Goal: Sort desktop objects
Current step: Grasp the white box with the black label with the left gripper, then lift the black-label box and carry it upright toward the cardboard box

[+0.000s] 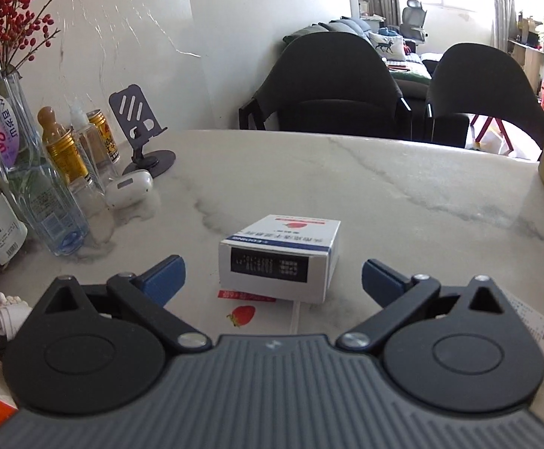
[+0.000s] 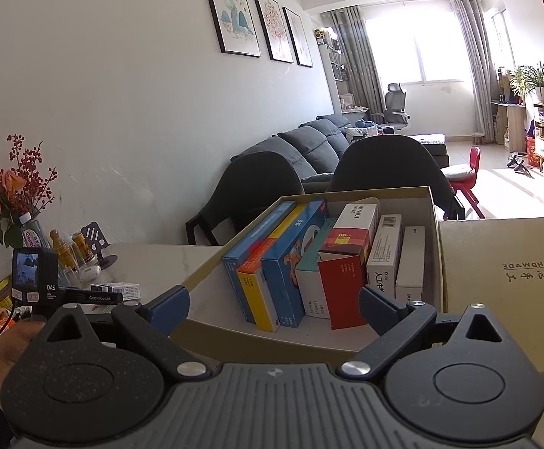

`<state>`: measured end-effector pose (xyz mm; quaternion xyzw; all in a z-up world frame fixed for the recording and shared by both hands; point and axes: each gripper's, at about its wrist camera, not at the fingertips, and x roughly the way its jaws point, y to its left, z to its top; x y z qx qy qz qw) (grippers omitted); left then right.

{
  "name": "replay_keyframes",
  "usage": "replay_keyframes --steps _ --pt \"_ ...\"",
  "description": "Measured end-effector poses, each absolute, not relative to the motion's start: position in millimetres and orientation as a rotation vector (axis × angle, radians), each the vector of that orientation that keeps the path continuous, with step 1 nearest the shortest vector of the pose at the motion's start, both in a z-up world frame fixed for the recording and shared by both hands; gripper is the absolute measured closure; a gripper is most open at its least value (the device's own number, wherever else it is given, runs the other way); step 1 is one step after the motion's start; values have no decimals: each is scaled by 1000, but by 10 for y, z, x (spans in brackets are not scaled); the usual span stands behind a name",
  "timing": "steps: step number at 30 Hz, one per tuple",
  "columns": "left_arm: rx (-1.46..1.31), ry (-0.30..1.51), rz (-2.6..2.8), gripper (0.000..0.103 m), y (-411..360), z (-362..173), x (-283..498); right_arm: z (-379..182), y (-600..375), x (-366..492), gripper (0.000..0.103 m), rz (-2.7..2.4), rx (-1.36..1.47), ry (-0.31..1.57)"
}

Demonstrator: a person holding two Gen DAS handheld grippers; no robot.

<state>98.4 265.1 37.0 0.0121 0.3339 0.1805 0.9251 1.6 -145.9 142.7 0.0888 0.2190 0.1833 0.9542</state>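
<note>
flanking white box (image 1: 279, 258), fingers (image 1: 163, 275) wide

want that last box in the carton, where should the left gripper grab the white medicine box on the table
Grip the white medicine box across its two long side faces, coming straight ahead and low. It lies flat, short end toward the open left gripper, and its width looks to fit between the fingers.

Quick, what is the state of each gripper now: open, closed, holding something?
Left gripper: open, empty, aimed at the small white cardboard box.
Right gripper: open, empty, over the tan cardboard storage box.
</note>
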Motion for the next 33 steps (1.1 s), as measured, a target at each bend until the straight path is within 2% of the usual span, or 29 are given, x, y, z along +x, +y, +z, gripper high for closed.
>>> replay_keyframes --steps 1,2,3,4,7,28,29,31,33 --pt "18 702 376 12 2660 340 1007 1423 -1459 15 5 372 181 444" --pt "11 719 382 26 2670 311 1031 1418 -1459 15 5 372 181 443" --pt "21 720 393 28 2661 297 1033 1413 -1458 14 5 372 182 442" --pt "40 717 397 37 2645 301 1028 1418 -1458 -14 5 372 185 441" --pt "12 708 383 40 2653 360 974 1540 -1577 -84 5 372 195 439" --pt "-41 633 245 42 2376 679 55 1488 -1539 -219 5 407 245 439" --pt "-37 627 228 46 2323 691 -4 1486 -1535 -223 5 408 245 440" --pt "-32 624 207 67 2229 695 -104 1482 -1528 -231 5 409 245 442" --pt "-28 628 193 69 2156 676 -181 1479 -1521 -238 5 410 244 443"
